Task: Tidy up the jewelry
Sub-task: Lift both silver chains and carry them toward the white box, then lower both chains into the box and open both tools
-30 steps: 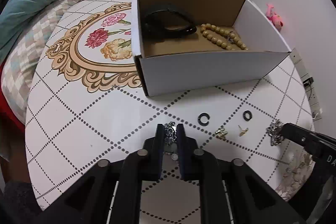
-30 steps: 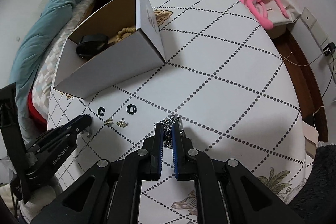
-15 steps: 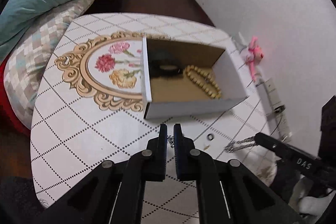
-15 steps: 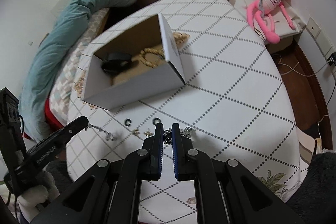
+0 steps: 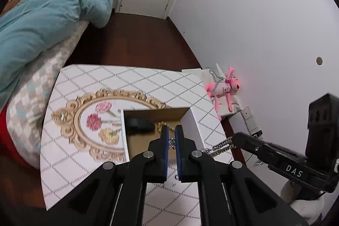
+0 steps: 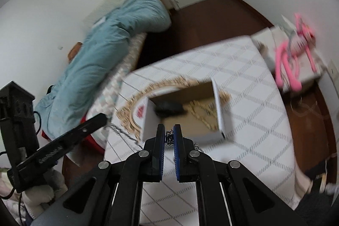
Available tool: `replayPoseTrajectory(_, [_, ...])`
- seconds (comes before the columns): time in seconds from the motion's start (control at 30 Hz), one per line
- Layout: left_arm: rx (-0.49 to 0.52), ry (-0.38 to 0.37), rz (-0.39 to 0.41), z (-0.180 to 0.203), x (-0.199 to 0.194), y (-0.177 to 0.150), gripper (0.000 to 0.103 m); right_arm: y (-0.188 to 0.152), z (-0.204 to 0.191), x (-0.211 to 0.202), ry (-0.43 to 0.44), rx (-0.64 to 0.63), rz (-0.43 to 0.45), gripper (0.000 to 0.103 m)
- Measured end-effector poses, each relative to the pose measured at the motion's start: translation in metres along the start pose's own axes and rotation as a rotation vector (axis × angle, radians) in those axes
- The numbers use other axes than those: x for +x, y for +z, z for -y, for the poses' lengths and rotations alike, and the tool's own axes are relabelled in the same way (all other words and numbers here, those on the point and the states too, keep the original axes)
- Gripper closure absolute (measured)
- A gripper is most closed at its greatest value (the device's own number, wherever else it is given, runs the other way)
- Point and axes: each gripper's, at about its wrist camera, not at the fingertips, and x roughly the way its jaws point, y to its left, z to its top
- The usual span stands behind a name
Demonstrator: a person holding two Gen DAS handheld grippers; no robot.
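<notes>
Both grippers hold one silver chain high above the table. My left gripper (image 5: 171,137) is shut on one end of the silver chain (image 5: 218,146). My right gripper (image 6: 169,137) is shut on its other end (image 6: 168,139). The chain hangs stretched between them over the near side of the white cardboard box (image 5: 195,130). The box holds a black bracelet (image 5: 138,124) and a wooden bead bracelet (image 6: 201,111). The right gripper's arm shows in the left wrist view (image 5: 275,158); the left gripper's arm shows in the right wrist view (image 6: 55,147).
Small rings and earrings (image 5: 175,177) lie on the white quilted table (image 5: 84,162), mostly hidden behind my fingers. A bed with a teal duvet (image 5: 46,14) is at the left. A pink plush toy (image 5: 224,88) lies on a side stand by the wall.
Both grippers rose well above the table with the chain between them and moved toward the box. The right wrist view is motion-blurred.
</notes>
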Motion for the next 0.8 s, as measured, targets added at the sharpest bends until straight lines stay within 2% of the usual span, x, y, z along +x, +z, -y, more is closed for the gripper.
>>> replayPoseTrajectory(0.13, [0.008,0.007,-0.053,-0.005,0.026,0.009,0.100,0.024,-0.010,0.020,-0.007,-0.037,-0.026,0.095])
replayPoseTrajectory(0.37, [-0.017,0.070,-0.160,-0.031,0.071,0.011,0.099,0.039,-0.005,0.084,-0.009,-0.025,-0.158,0.095])
replayPoseTrajectory(0.53, [-0.061,0.172,-0.243,-0.048,0.090,0.012,0.096,0.036,0.003,0.124,-0.035,-0.019,-0.275,0.094])
replayPoseTrajectory(0.6, [-0.078,0.204,-0.256,-0.055,0.094,0.011,0.091,0.033,0.006,0.139,-0.057,-0.033,-0.321,0.093])
replayPoseTrajectory(0.63, [-0.083,0.224,-0.263,-0.057,0.096,0.009,0.080,0.033,0.006,0.144,-0.057,-0.034,-0.336,0.093])
replayPoseTrajectory(0.67, [-0.087,0.233,-0.264,-0.059,0.098,0.008,0.063,0.032,0.008,0.147,-0.065,-0.032,-0.344,0.086])
replayPoseTrajectory(0.7, [-0.093,0.244,-0.256,-0.061,0.097,0.006,0.053,0.031,0.009,0.148,-0.089,-0.042,-0.344,0.073])
replayPoseTrajectory(0.73, [-0.098,0.259,-0.243,-0.063,0.095,0.003,0.037,0.029,0.010,0.147,-0.107,-0.054,-0.335,0.066])
replayPoseTrajectory(0.8, [-0.093,0.284,-0.216,-0.065,0.094,-0.002,0.033,0.026,0.011,0.144,-0.145,-0.072,-0.321,0.039])
